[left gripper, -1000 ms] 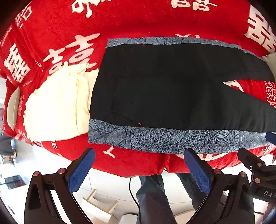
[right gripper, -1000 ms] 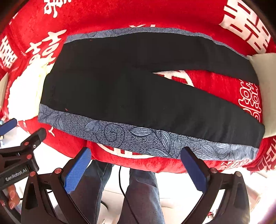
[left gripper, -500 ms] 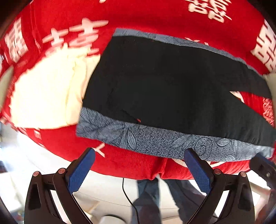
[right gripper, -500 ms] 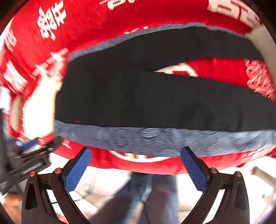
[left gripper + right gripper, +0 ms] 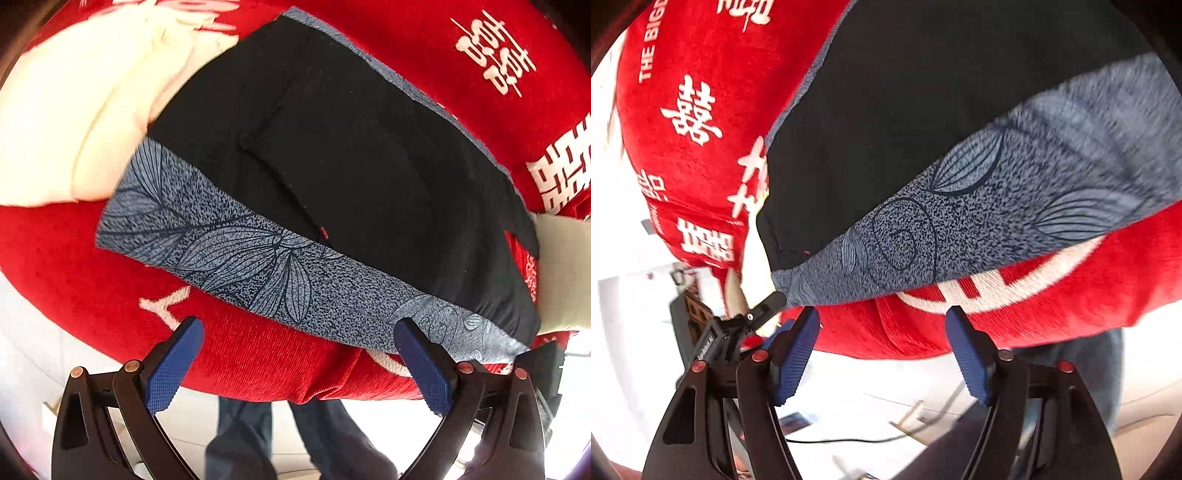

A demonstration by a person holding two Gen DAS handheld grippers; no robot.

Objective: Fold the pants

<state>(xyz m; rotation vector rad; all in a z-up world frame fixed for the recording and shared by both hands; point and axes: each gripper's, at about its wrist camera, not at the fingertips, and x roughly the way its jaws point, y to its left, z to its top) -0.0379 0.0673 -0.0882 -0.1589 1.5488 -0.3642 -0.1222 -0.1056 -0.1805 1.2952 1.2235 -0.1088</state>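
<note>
Black pants [image 5: 351,155] with a grey-blue leaf-print side band [image 5: 280,280] lie flat on a red cloth [image 5: 258,354] with white characters. My left gripper [image 5: 299,365] is open and empty, just short of the band near the waist end. In the right wrist view the pants [image 5: 923,110] and their band [image 5: 997,218] fill the upper frame. My right gripper [image 5: 882,354] is open and empty, just below the band's edge. The left gripper's body [image 5: 731,328] shows at the left of that view.
A cream cloth [image 5: 74,110] lies under the pants' waist end, and another pale item [image 5: 561,269] sits at the right. The red cloth's front edge [image 5: 1034,317] hangs over the table. The person's legs [image 5: 295,443] stand below it.
Both grippers moved in close to the near leaf-print band and tilted; the left went toward the waist end, the right swung left along the band. Both stay open.
</note>
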